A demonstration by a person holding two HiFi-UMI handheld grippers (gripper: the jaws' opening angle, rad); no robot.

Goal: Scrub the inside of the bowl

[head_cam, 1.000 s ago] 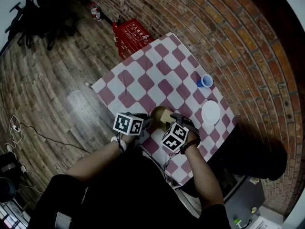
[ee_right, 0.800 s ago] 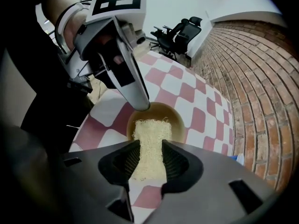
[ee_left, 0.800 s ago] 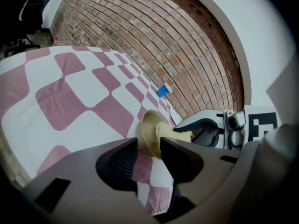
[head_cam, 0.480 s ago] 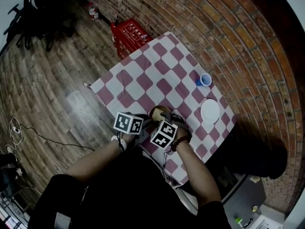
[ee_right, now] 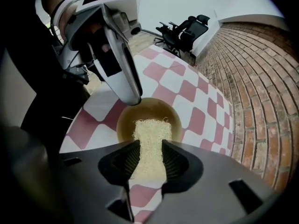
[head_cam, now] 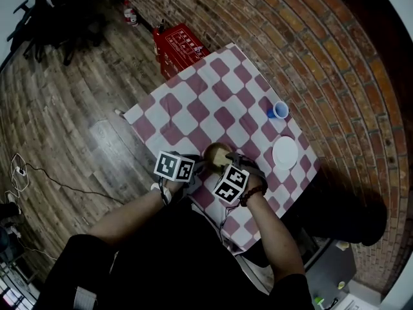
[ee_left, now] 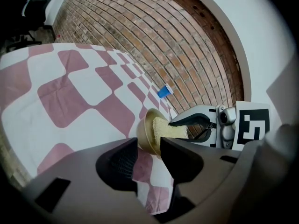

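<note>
Right gripper view: the right gripper point(ee_right: 150, 157) clamps a pale yellow fibrous scrub pad point(ee_right: 150, 132) inside the round golden-brown bowl point(ee_right: 125, 122). The left gripper point(ee_left: 148, 146) pinches its rim at 11 o'clock, on the pink-and-white checked tablecloth point(ee_right: 187, 91).

Pink-and-white checked tablecloth point(head_cam: 193, 102) set against the brick wall point(head_cam: 310, 37). The left gripper point(head_cam: 197, 165) and right gripper point(head_cam: 225, 168) meet at a tan bowl point(head_cam: 216, 151) by the near edge. A blue cup point(head_cam: 279, 110) and a white plate point(head_cam: 285, 152) stand apart on the right. A red crate point(head_cam: 181, 46) is on the wood floor point(head_cam: 71, 108) beyond.
</note>
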